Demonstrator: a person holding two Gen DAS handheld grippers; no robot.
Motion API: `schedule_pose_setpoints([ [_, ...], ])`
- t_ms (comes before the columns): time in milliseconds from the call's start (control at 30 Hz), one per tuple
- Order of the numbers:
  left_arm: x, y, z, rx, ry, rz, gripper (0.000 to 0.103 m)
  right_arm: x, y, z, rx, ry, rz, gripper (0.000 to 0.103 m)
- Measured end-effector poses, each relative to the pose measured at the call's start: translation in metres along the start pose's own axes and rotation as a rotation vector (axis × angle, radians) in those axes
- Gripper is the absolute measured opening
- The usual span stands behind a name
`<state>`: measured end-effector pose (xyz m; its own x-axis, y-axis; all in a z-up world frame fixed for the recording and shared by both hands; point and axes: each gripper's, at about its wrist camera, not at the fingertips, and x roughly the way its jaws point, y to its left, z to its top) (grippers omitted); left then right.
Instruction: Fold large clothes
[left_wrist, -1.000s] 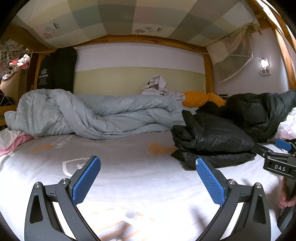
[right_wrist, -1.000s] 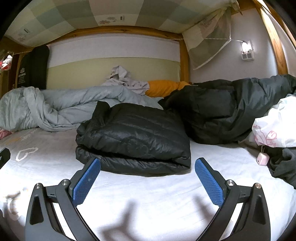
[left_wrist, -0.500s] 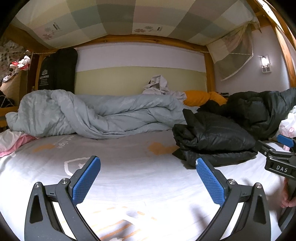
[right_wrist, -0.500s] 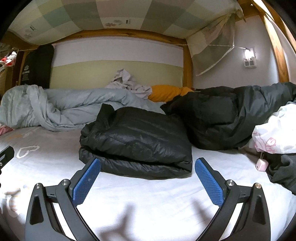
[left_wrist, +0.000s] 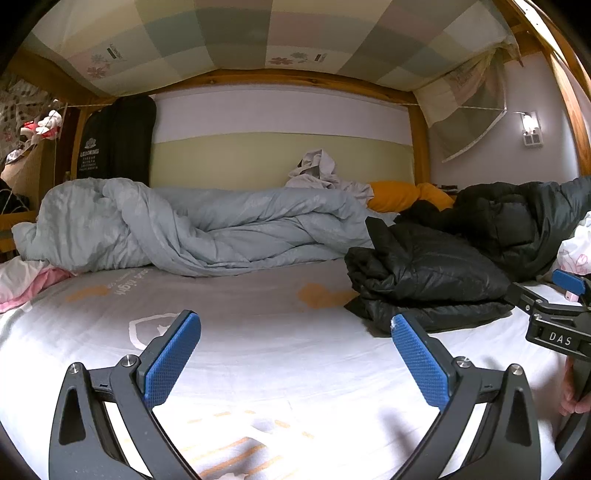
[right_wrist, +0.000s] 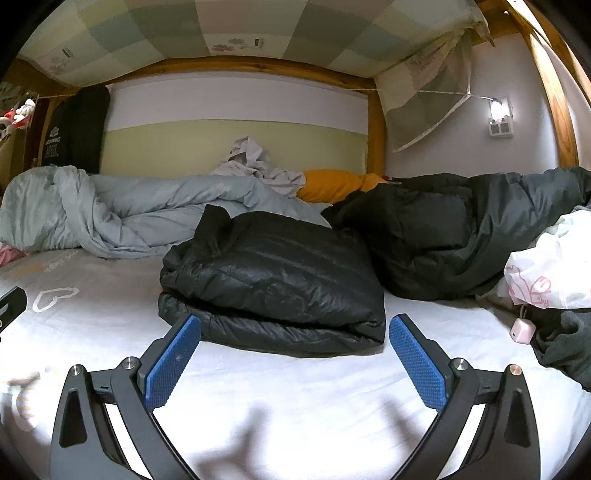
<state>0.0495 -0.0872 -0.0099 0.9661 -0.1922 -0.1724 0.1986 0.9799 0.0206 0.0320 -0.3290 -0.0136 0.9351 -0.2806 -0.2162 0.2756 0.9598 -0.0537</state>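
A folded black puffer jacket (right_wrist: 273, 280) lies on the white bed sheet (right_wrist: 295, 387), right in front of my right gripper (right_wrist: 294, 354), which is open and empty just short of its near edge. The jacket also shows in the left wrist view (left_wrist: 424, 277), to the right of my left gripper (left_wrist: 295, 354), which is open and empty above the bare sheet (left_wrist: 258, 350). The right gripper (left_wrist: 554, 325) shows at the right edge of the left wrist view.
A crumpled grey duvet (left_wrist: 184, 229) lies along the back. A second dark jacket (right_wrist: 461, 236) is heaped at the right, behind the folded one. A white printed bag (right_wrist: 546, 269) and a small pink charger (right_wrist: 521, 329) are at the far right. An orange pillow (right_wrist: 332, 184) is by the headboard.
Both grippers have drawn back a little from the folded jacket and drifted slightly. Both stay open and empty. The jacket has not moved.
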Motion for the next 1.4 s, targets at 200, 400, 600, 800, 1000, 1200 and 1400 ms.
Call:
schedule_pose_setpoints([
  [200,-0.0003,0.0004,0.0,0.0,0.0,-0.001,0.103,0.0007,-0.0005,0.0002,0.002,0.002,0.0,0.103],
  [400,-0.0006,0.0015,-0.0002,0.002,-0.001,0.003,0.103,0.0017,-0.0018,0.0007,0.001,0.002,0.001,0.103],
  [600,-0.0006,0.0014,-0.0003,0.001,0.0,0.003,0.103,0.0017,-0.0008,-0.0007,0.008,0.008,-0.005,0.103],
  [800,0.0004,0.0027,-0.001,-0.006,0.007,0.0,0.103,0.0005,0.0013,-0.0015,-0.001,0.006,-0.008,0.103],
  [1000,0.0011,0.0032,-0.0016,-0.009,0.008,-0.003,0.103,0.0001,0.0042,-0.001,-0.017,0.006,-0.008,0.103],
  [1200,0.0011,0.0031,-0.0015,-0.011,0.008,-0.003,0.103,0.0005,0.0064,-0.0011,-0.008,0.014,-0.012,0.103],
  [1400,0.0008,0.0037,-0.0016,-0.009,0.008,-0.003,0.103,0.001,0.0063,-0.0009,-0.005,0.014,-0.012,0.103],
])
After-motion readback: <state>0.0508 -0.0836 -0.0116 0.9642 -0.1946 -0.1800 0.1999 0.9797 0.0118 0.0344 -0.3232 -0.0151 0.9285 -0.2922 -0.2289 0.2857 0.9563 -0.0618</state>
